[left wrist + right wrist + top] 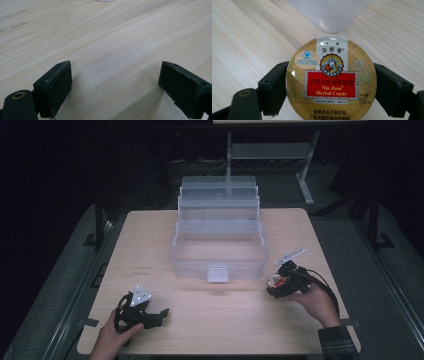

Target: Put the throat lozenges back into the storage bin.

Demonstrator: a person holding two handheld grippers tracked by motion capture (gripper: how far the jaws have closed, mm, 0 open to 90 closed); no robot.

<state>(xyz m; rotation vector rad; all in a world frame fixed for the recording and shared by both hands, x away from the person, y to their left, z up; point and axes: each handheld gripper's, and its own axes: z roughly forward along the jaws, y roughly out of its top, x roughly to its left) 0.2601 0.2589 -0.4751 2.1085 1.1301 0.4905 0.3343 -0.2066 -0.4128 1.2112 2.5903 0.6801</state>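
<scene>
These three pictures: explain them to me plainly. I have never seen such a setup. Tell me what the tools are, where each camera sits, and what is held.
A person sits at a wooden table and holds a hand-operated two-jaw gripper in each hand. The high view looks down from above. The other two cameras ride on the grippers and look along their black jaws. The left gripper is open with nothing between its jaws. The right gripper is clamped on a round candy tin. A clear plastic box with stepped trays stands open in the middle of the table.
</scene>
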